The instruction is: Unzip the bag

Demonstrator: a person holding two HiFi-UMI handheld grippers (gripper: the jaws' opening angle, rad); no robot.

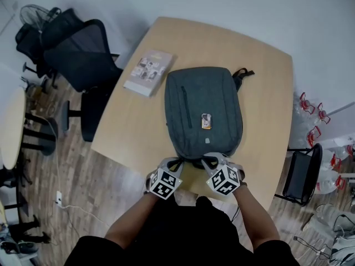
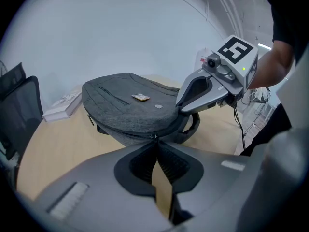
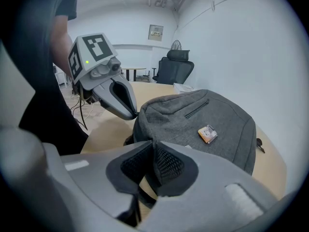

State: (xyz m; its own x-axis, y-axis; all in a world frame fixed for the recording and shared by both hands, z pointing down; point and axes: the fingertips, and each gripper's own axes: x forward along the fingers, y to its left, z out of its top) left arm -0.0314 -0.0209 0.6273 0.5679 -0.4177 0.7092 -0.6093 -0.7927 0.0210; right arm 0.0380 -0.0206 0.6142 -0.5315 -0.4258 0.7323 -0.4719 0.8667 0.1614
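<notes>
Left gripper [image 2: 155, 143]: jaws together at the tips, pinched on the small metal zip pull [image 2: 154, 137] at the backpack's near edge. Further back, btwn the jaws, only a sliver of tabletop shows.

Right gripper [image 3: 153, 144]: jaws also closed tip to tip, pressed into the grey fabric at the backpack's near edge, just right of the left gripper. Can't tell exactly which bit of fabric it has. A black strap [image 3: 141, 197] hangs under the jaws.

Both grippers sit side by side at the backpack's near end, marker cubes toward the person, w/ bare forearms behind them.

Backpack [image 1: 202, 110]: dark grey, lying flat, front up, roughly mid-table. Its near end is by the table edge closest to the person; its far end has a black loop [image 1: 242, 73]. On its front are a long pocket zip [image 1: 186, 107] and, right of that, a small orange tag [image 1: 206, 121].

Table [image 1: 266, 93]: light wood, under the backpack. A book [image 1: 148, 72] lies flat on it, left of the backpack's far end, not touching. A black office chair [image 1: 83, 60] stands further left of the backpack, off the table.
</notes>
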